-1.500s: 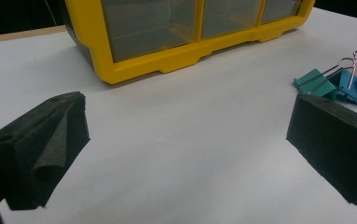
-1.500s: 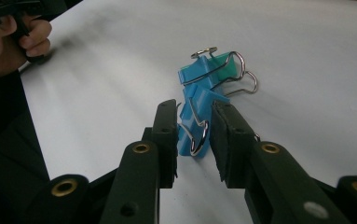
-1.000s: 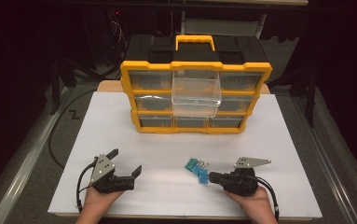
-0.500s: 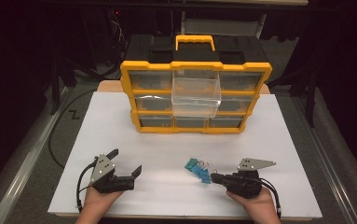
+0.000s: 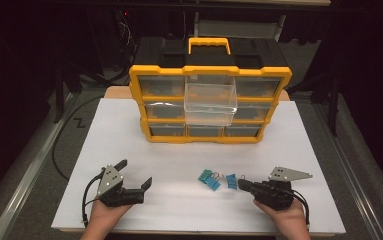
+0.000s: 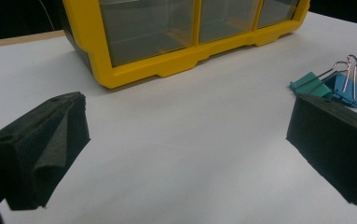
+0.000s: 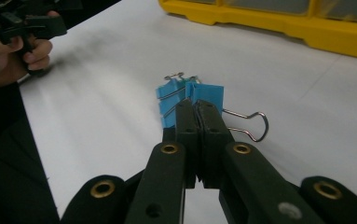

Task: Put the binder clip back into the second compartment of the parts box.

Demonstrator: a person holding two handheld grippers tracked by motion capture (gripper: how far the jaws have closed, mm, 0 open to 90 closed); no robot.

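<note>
**Me:** Fingers first. My right gripper (image 7: 196,106) is clamped shut on a blue binder clip (image 7: 204,95); the two pads meet on its body, pinching it from either side. My left gripper (image 6: 185,140) stands wide open, nothing between its pads, parked on the white table (image 5: 289,145).

**Partner:** Where's the clip, exactly?

**Me:** At my right fingertips, just above the table by my reading. One wire handle loops out to the right of the pads. A second blue clip (image 7: 169,100) sits just left of my tips, touching or nearly so; I cannot tell which. From above, a teal clip (image 5: 208,178) lies beyond those, farther toward my left hand.

**Partner:** Which way does it point?

**Me:** Long axis runs across my pads, roughly level. Handle to my right, blue body straight ahead of the tips.

**Partner:** Advice for the lift?

**Me:** Keep the squeeze firm and rise straight, so the neighbour isn't dragged along. The open clear drawer (image 5: 210,102) of the yellow organizer (image 5: 209,75) waits well ahead of my fingers; I judge that's the likely drop.
</note>
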